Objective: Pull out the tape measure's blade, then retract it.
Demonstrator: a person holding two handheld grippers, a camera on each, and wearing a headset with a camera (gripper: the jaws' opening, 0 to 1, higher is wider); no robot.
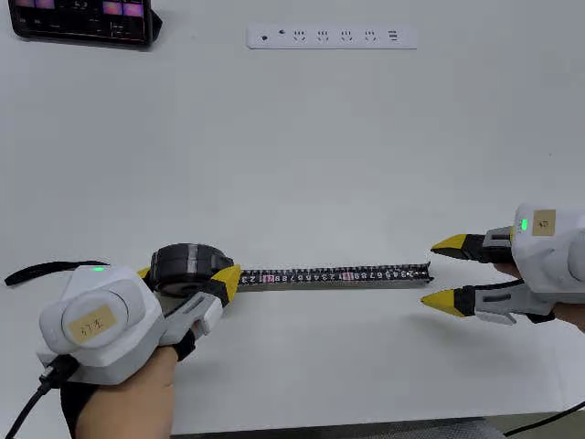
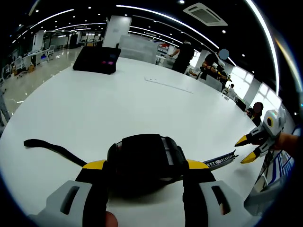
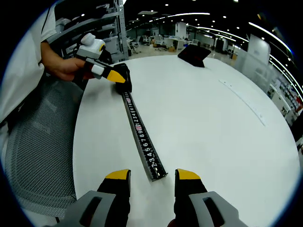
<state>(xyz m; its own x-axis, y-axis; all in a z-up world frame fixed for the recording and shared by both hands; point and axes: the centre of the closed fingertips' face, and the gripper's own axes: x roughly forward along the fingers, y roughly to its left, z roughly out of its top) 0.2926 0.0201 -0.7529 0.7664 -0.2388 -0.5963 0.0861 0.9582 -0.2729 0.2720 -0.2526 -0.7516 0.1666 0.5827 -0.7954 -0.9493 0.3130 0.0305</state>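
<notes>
A black tape measure case (image 1: 187, 266) (image 2: 147, 161) lies on the white table (image 1: 302, 165), clamped between the yellow-tipped fingers of my left gripper (image 1: 215, 288) (image 2: 147, 165). Its dark blade (image 1: 334, 274) (image 3: 142, 137) runs out to the right along the table, and its hook end (image 1: 426, 271) (image 3: 158, 176) lies flat. My right gripper (image 1: 446, 273) (image 3: 147, 175) stands open just past that end, with one fingertip on either side and nothing between them. A black wrist strap (image 1: 41, 271) (image 2: 52, 149) trails left from the case.
A white power strip (image 1: 332, 37) lies at the table's far edge, and a dark tablet (image 1: 87, 20) stands at the far left. The near table edge (image 1: 366, 425) runs close below the blade. A mesh chair (image 3: 42, 151) sits beside the table.
</notes>
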